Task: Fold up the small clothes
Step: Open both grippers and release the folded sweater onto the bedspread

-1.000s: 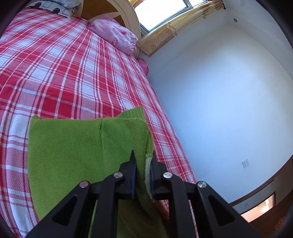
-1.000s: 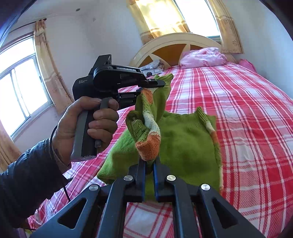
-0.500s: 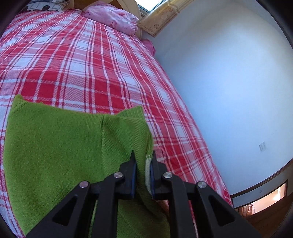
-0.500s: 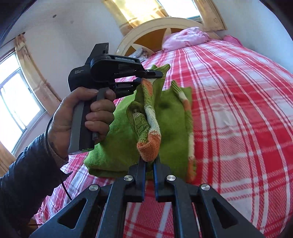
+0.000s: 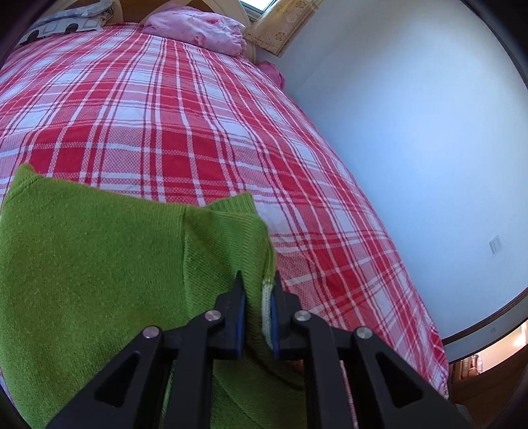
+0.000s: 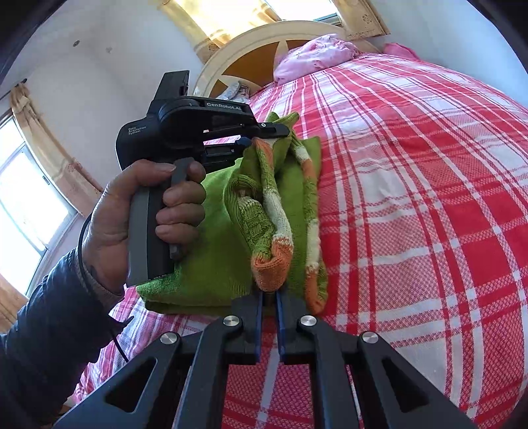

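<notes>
My left gripper (image 5: 258, 290) is clenched on the edge of the green knitted sweater (image 5: 99, 264), a fold of the knit and a strip of its pale trim pinched between the blue pads. From this side the sweater spreads wide below and to the left of my jaws, lying over the red-and-white plaid bedspread (image 5: 165, 115), which runs away toward a pink pillow (image 5: 198, 28) at the head of the bed. A plain white wall (image 5: 412, 148) stands along the bed's right side.

My right gripper (image 6: 269, 298) is clamped tight on the orange cuff of the sweater's striped sleeve (image 6: 274, 231), the jaws pressed nearly together around it. The sleeve, banded green, white and orange, rises from my right jaws up to the left gripper (image 6: 264, 135), which shows in this view as a black pistol-shaped tool held in my left hand (image 6: 132, 217), a dark padded cuff of my jacket behind the wrist. So the sleeve is lifted between the two grippers, while the green body of the sweater (image 6: 214, 257) rests folded on the bedspread (image 6: 412, 198) under and behind it. A cream arched headboard (image 6: 257, 49) and curtained windows close the far end of the room.
</notes>
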A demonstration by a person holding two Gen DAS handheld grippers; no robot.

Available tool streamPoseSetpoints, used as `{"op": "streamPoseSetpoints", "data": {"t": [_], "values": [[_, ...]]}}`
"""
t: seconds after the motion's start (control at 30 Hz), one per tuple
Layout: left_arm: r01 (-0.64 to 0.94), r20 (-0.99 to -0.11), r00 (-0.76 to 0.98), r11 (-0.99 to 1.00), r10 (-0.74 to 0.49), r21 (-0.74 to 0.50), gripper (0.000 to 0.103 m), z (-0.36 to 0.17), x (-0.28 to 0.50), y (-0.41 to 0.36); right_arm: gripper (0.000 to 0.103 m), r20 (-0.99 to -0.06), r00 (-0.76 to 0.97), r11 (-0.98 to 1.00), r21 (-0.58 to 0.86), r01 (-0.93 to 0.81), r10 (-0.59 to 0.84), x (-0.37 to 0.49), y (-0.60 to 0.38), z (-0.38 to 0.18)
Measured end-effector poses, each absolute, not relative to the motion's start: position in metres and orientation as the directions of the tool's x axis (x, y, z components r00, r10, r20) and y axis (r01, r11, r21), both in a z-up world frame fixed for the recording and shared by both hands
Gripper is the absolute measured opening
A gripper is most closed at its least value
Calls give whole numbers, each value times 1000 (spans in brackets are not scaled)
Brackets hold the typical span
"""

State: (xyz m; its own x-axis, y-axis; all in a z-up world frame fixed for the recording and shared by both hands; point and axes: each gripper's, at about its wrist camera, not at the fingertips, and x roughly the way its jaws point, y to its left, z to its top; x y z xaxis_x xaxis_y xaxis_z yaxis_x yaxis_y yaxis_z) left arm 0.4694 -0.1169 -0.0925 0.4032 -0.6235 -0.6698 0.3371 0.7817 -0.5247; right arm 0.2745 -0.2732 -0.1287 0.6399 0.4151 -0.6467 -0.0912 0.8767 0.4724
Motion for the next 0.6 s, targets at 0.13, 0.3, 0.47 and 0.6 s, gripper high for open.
{"op": "streamPoseSetpoints", "data": {"t": [0.13, 0.3, 0.47, 0.6], "values": [[383, -679, 419, 795, -603, -470, 17, -84, 459, -127, 6, -643, 635, 865, 494, -86, 429, 276, -278, -132], [470, -603, 521, 793, -604, -388, 38, -41, 415, -94, 16, -620, 646, 850, 520, -87, 445, 275, -287, -125], [375, -583, 690, 901, -429, -219, 75, -39, 366, -22, 58, -568, 739, 884, 461, -78, 362, 269, -297, -97], [336, -609, 698, 923, -377, -185, 75, -65, 340, 10, 58, -552, 739, 886, 443, -134, 388, 301, -284, -72]]}}
